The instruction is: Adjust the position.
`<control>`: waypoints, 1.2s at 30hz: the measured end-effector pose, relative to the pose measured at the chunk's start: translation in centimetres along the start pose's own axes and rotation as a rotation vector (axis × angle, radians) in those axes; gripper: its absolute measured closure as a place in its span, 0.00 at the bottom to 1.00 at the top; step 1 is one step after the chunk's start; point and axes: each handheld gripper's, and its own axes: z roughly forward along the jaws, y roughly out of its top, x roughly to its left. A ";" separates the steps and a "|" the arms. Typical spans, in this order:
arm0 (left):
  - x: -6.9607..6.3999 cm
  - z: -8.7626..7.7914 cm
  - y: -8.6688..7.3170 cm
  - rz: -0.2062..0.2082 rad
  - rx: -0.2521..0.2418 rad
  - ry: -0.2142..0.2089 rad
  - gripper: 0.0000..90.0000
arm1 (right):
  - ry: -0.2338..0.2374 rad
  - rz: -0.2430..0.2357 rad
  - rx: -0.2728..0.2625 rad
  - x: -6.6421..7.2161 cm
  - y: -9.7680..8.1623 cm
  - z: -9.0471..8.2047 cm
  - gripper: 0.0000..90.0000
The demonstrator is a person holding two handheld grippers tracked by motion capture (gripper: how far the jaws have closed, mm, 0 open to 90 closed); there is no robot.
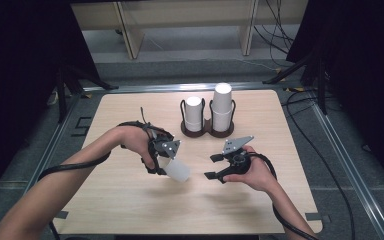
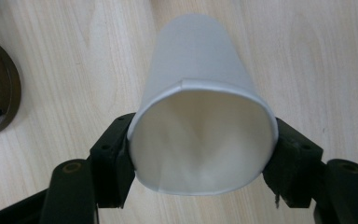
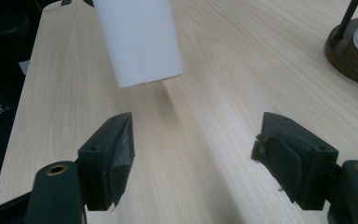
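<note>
My left gripper (image 1: 166, 162) is shut on a white paper cup (image 1: 178, 170), held above the table with its closed base pointing down and to the right. In the left gripper view the pads squeeze the cup's rim (image 2: 200, 140) from both sides, slightly flattening it. My right gripper (image 1: 215, 167) stands open a short way to the cup's right, jaws pointing left at it. In the right gripper view the cup's base (image 3: 140, 42) hangs ahead of the left jaw, with nothing between the pads.
A dark two-slot holder (image 1: 207, 130) stands at the table's back middle, with a short stack of white cups (image 1: 194, 113) in its left slot and a taller stack (image 1: 222, 107) in its right. Cables trail over the floor on the right.
</note>
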 end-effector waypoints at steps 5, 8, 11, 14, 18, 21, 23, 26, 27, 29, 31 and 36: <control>0.1 0.0 0.2 0.002 0.008 -0.002 0.37 | -0.004 -0.015 -0.006 0.2 0.3 0.2 0.30; 0.1 0.0 0.3 0.003 0.021 -0.002 0.37 | 0.001 -0.019 -0.004 0.3 0.5 0.4 0.30; 0.1 0.0 0.5 0.005 0.027 -0.002 0.37 | -0.001 -0.049 -0.018 0.3 0.8 0.6 0.30; 0.3 -0.1 0.8 0.034 0.057 -0.002 0.37 | 0.008 -0.030 -0.011 0.6 1.0 0.8 0.30; 0.3 0.0 0.9 0.011 0.054 -0.011 0.37 | 0.010 -0.046 -0.015 0.9 1.3 1.2 0.30; 0.4 0.0 1.0 0.012 0.077 -0.010 0.37 | 0.016 -0.053 -0.015 1.1 1.6 1.6 0.30; 0.4 -0.1 1.1 0.014 0.084 -0.008 0.37 | 0.019 -0.061 -0.015 1.2 1.8 1.8 0.30; 0.5 -0.4 1.3 0.034 0.113 -0.005 0.37 | 0.014 -0.073 -0.012 1.4 2.0 2.1 0.29; 0.6 -0.4 1.4 0.045 0.124 -0.006 0.37 | 0.009 -0.087 -0.018 1.4 2.1 2.2 0.29; 0.7 -0.5 1.5 0.064 0.145 -0.006 0.37 | 0.008 -0.087 -0.029 1.5 2.1 2.4 0.29; 0.8 -0.4 1.5 0.062 0.152 -0.004 0.37 | 0.009 -0.099 -0.041 1.7 2.2 2.6 0.29; 0.7 -0.3 1.6 0.033 0.141 -0.003 0.37 | 0.005 -0.104 -0.046 2.1 2.5 3.3 0.29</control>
